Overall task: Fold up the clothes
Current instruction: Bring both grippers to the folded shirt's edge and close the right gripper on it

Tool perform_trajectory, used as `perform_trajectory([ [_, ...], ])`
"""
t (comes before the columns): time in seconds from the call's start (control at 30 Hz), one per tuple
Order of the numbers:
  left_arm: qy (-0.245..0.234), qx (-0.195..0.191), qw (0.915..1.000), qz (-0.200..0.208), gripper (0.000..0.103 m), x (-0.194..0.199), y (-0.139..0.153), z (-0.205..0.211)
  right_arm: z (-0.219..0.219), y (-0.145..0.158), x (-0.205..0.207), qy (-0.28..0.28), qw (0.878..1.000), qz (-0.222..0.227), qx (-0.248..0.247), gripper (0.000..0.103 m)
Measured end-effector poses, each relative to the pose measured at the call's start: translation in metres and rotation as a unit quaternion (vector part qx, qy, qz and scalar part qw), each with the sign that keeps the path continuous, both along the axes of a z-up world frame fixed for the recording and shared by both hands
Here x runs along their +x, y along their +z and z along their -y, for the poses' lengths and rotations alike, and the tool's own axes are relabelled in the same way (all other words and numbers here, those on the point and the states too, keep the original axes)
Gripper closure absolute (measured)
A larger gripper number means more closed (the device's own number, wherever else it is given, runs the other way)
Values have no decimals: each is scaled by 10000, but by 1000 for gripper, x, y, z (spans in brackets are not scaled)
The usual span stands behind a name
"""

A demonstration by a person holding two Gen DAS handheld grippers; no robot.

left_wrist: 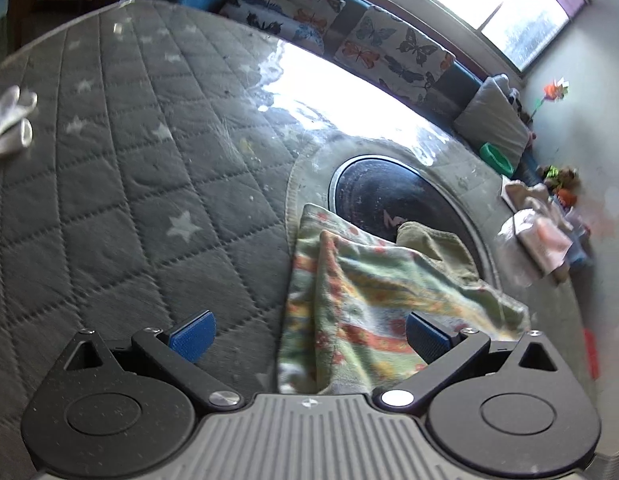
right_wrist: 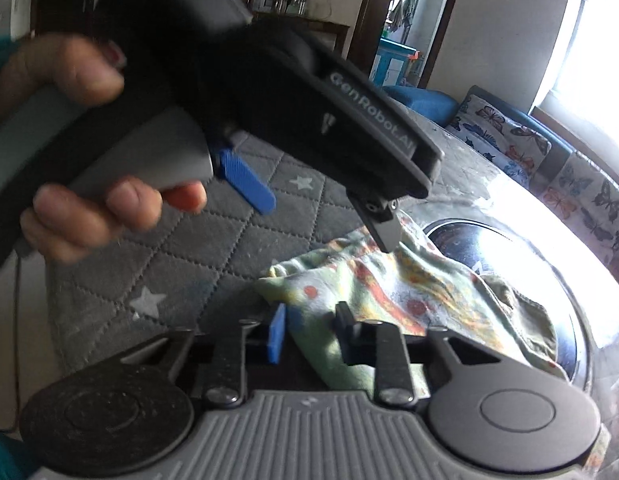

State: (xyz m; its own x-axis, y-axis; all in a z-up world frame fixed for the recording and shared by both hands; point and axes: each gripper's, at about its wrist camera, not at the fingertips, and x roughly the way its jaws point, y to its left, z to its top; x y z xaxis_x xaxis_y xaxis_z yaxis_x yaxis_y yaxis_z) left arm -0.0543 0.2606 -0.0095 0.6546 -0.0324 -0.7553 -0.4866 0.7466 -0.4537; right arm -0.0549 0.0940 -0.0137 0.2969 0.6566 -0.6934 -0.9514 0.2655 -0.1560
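The garment, a small floral-print piece in green, orange and white, lies crumpled on the quilted grey mat with star motifs, its far part draped over the rim of a round dark panel set into the surface. The cloth is bunched and partly doubled, so no edge lies flat. The right hand-held gripper has its jaws drawn close around the near corner of the garment; cloth sits in the narrow gap, but whether the pads already press on it cannot be told from the view. The left hand-held gripper is spread wide, one blue pad over the bare mat, the other over the print, with nothing pinched. The person's hand holds the left unit's handle above the cloth. The step in hand appears to be securing two corners before spreading the piece. To do it well, confirm a firm pinch at the right corner, bring the left jaws onto an adjacent edge, take a single layer only, then draw both corners apart over the open mat, clear of the glossy panel. Butterfly-print cushions stand well apart.
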Motion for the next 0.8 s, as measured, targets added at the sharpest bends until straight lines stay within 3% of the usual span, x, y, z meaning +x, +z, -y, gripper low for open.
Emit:
perform_trajectory([
  [0.23,205,-662,9976,93,0,4,-8,-5,19,17,25,-325,9951,-694,623,90],
  [0.4,94,-1009,9947,190,2,13,-14,-2,36,28,37,-494,9891,-992,969,93],
  [0.47,32,-1040,9943,249,5,15,-14,1,42,31,39,-502,9874,-1051,1072,101],
  [0.57,-15,-1044,9939,352,12,17,-15,5,51,39,40,-503,9860,-1045,1200,102],
  [0.7,-11,-956,9946,397,20,17,-15,5,51,38,42,-389,9893,-975,1010,101],
  [0.8,74,-1035,9939,367,21,17,-16,-1,39,29,36,-318,9929,-872,745,86],
])
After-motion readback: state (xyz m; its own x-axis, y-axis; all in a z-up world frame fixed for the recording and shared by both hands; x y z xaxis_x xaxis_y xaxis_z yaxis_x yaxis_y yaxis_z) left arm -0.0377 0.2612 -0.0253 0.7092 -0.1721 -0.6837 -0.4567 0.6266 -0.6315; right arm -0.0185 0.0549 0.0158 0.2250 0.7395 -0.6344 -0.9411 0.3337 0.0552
